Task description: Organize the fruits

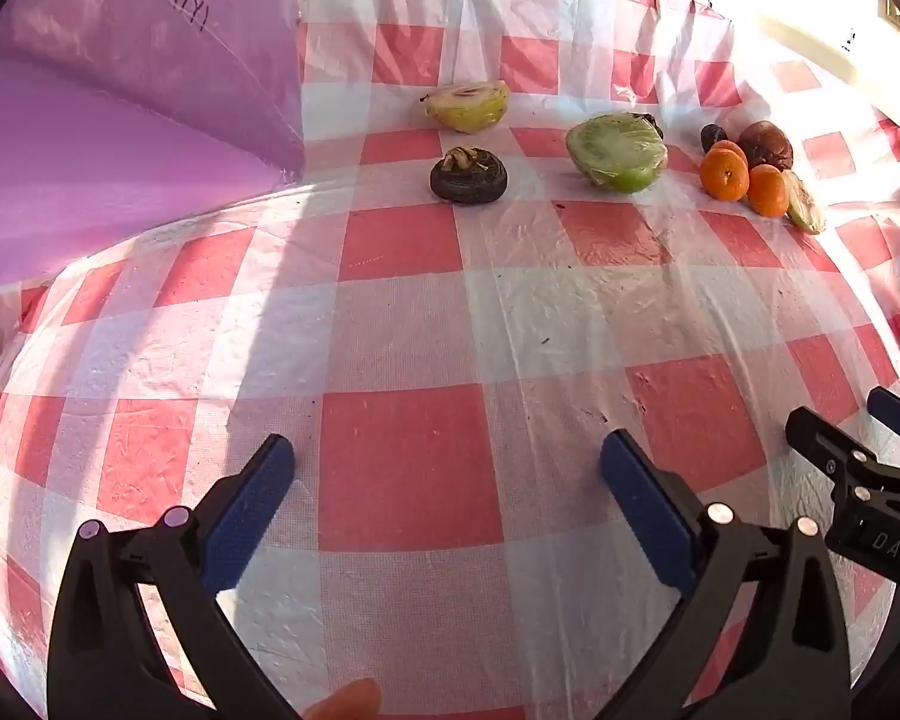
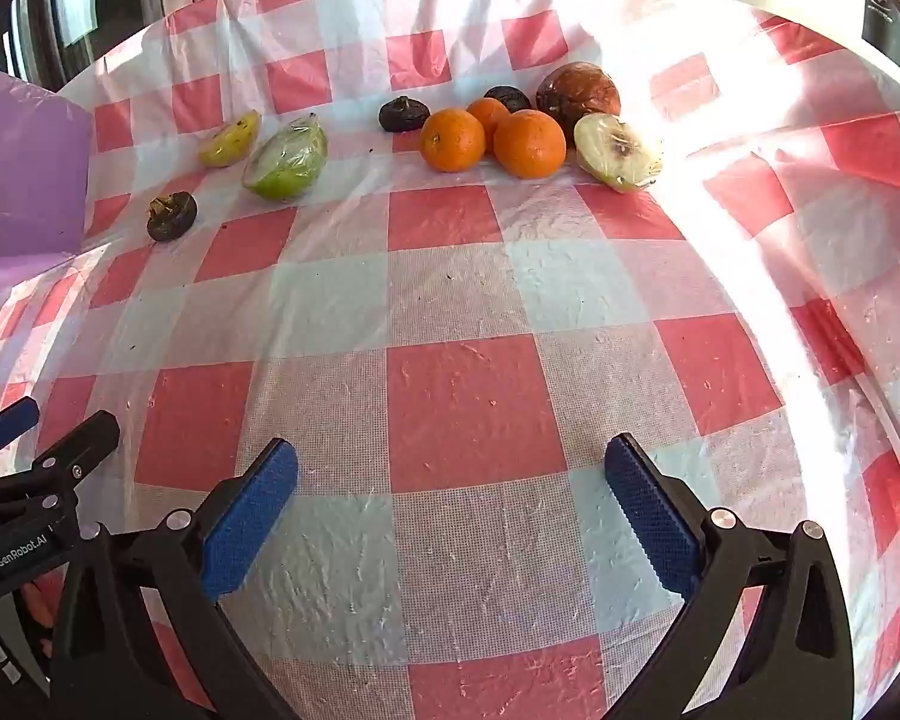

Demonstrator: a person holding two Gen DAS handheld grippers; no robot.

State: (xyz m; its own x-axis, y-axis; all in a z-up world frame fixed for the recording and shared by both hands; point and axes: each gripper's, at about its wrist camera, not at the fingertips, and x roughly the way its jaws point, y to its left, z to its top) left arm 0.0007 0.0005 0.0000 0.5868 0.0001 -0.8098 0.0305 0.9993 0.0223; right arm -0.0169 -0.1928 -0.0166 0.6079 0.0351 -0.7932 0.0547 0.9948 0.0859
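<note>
left gripper (image 1: 447, 468): i have its jaws spread wide, nothing between the blue pads, only checked tablecloth (image 1: 408, 468) beneath. it holds nothing.
right gripper (image 2: 450, 468): same state, jaws fully parted and empty, hovering over bare cloth, touching no fruit as far as i can see.
fruit, left group: a dark mangosteen (image 1: 468, 175) lies straight ahead of my left jaws, well apart from them. a yellow-green fruit half (image 1: 467, 105) sits just behind it, and a wrapped green fruit half (image 1: 617, 151) lies to its right.
fruit, right group: three oranges (image 2: 453, 139) cluster ahead of my right jaws, with a large brown fruit (image 2: 577, 91) behind them, a pale cut half (image 2: 617, 151) touching the right-hand orange, and two small dark fruits (image 2: 403, 114) at the back.
key relation: all fruit lies along the far side of the table, roughly in a left-to-right row. the mangosteen is nearly centred on the left gripper's axis; the oranges are slightly left of centre for the right one.
nearer hand: left for the mangosteen and green halves, right for the orange cluster.
long axis: the green half lies with its cut face tilted toward the camera; i judge a grasp across its width would suit.
purple box (image 1: 120, 120): stands at the left, beside the mangosteen.
progress: sorting looks partly done, in my judgement.
</note>
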